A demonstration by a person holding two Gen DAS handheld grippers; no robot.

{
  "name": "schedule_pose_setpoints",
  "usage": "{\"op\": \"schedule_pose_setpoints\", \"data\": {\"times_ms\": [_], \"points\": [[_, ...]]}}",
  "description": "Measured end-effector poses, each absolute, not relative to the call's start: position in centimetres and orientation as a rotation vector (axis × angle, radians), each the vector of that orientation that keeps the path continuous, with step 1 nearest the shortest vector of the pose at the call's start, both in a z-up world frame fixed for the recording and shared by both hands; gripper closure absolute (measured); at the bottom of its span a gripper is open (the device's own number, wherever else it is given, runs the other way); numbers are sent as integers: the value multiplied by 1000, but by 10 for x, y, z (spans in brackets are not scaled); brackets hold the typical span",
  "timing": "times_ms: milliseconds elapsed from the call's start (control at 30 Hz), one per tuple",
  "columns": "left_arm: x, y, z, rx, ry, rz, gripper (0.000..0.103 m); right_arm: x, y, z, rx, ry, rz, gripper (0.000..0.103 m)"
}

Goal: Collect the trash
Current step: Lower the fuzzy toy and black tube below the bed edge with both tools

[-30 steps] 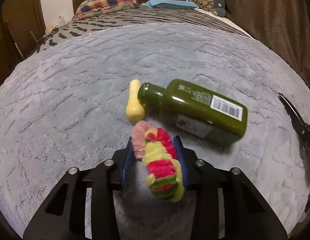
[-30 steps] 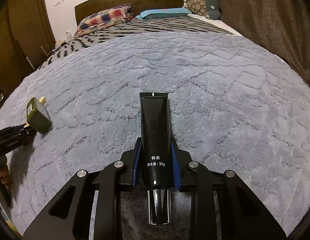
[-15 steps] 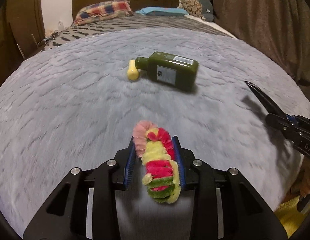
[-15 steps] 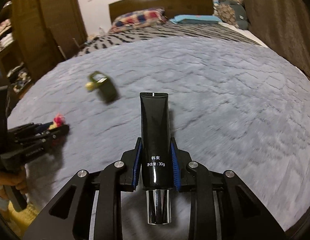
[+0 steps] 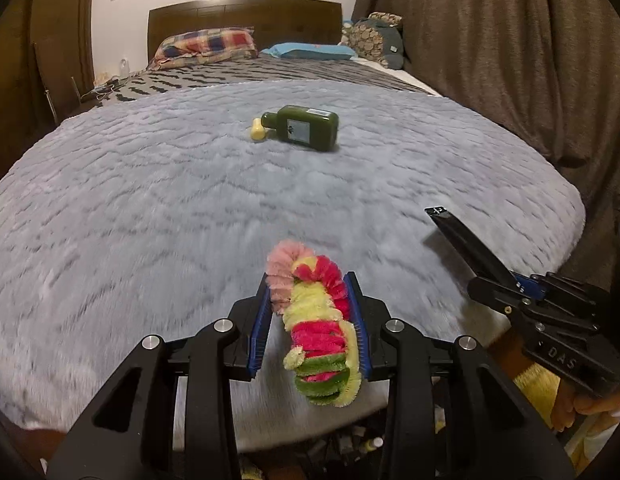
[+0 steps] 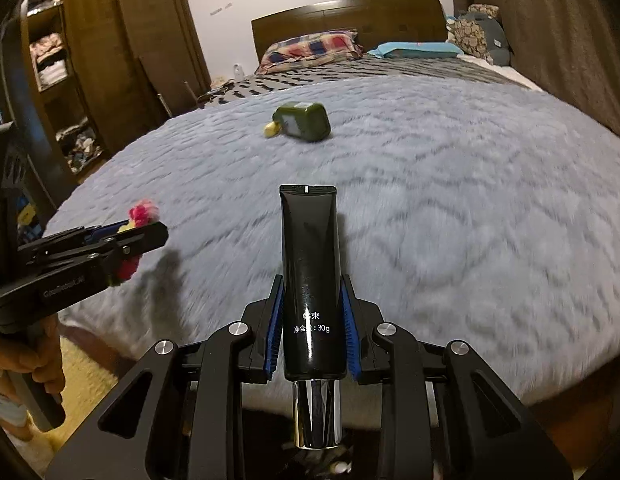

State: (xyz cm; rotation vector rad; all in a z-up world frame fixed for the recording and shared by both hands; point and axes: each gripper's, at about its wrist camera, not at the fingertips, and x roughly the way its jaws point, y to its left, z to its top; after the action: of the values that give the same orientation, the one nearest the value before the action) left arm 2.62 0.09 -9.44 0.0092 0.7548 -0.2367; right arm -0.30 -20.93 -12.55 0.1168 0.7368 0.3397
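My left gripper (image 5: 310, 292) is shut on a fuzzy pink, yellow and green scrunchie (image 5: 315, 328), held over the near edge of the grey fleece blanket (image 5: 150, 200). My right gripper (image 6: 310, 300) is shut on a black cosmetic tube (image 6: 310, 260) with a chrome cap (image 6: 315, 414) pointing back at me. A dark green bottle (image 5: 306, 131) lies on its side mid-bed, with a small yellow item (image 5: 257, 131) at its neck. Each gripper shows in the other's view: the left gripper (image 6: 142, 236) at the left, the right gripper with the tube (image 5: 461, 240) at the right.
The bed runs back to a wooden headboard (image 5: 246, 20) with a plaid pillow (image 5: 208, 44) and a blue pillow (image 5: 310, 50). Brown curtains (image 5: 509, 60) hang along the right. A wooden wardrobe (image 6: 90, 80) stands left. Small clutter lies on the floor below the bed's edge.
Both grippers have drawn back toward the foot of the bed with their loads. The green bottle now lies much farther off, and the bed's edge and floor have come into view.
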Motion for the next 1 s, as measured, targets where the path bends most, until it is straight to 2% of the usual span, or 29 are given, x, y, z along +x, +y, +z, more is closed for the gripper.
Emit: {"op": "schedule_pose_setpoints", "data": {"times_ms": [500, 800, 1000], "points": [[-73, -9, -143, 18, 862, -308, 70, -79, -203, -152, 76, 833, 381, 76], [-86, -14, -213, 35, 1033, -298, 70, -90, -184, -206, 49, 993, 413, 76], [-80, -11, -240, 23, 1116, -291, 70, -84, -180, -232, 57, 1078, 416, 76]]}}
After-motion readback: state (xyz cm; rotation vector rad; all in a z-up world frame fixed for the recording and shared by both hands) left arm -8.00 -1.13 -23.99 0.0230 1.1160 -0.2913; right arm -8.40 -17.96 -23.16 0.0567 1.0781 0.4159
